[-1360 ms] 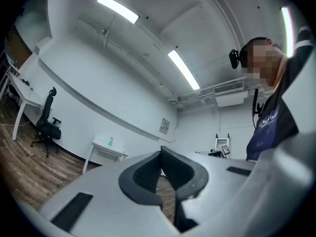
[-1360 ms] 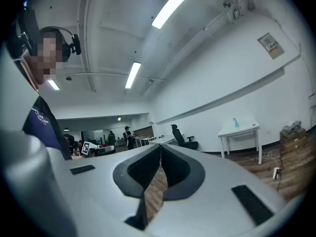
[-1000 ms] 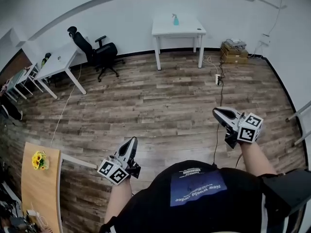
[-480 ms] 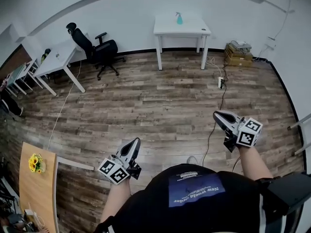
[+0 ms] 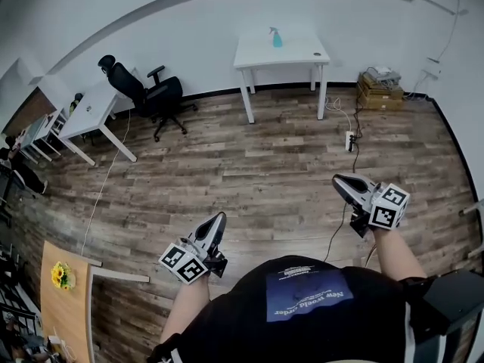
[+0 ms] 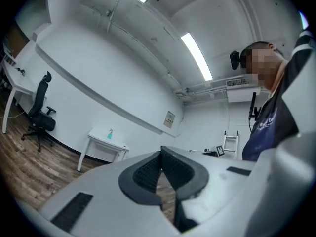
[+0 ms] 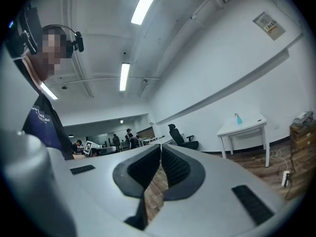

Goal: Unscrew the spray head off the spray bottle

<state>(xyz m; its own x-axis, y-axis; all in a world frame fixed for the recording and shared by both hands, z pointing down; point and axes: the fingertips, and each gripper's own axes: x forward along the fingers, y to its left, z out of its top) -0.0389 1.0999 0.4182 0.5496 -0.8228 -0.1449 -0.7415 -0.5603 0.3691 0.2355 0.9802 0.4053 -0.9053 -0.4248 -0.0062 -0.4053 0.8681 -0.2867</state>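
Floor (image 5: 249, 165): wood planks; it fills the middle of the room, and both tools are held in the air over its near part.
Desk (image 5: 299, 51): white, at the far wall, right of centre, well apart from both tools.
Office chair (image 5: 147, 93): black, to the left of the desk.
Left hand-held gripper (image 5: 220, 218): near left; its jaws are pressed together with nothing between the pads (image 6: 148, 169), and it touches nothing.
Right hand-held gripper (image 5: 336, 179): near right; its jaws are likewise closed on nothing, with only floor showing in the slit below the pads (image 7: 175, 168).
Spray bottle (image 5: 277, 38): blue-green, upright on the far desk with the spray head on.
Writing: white print on the shirt patch (image 5: 310, 297) and the wall notice (image 6: 169, 119) are both too small to read.
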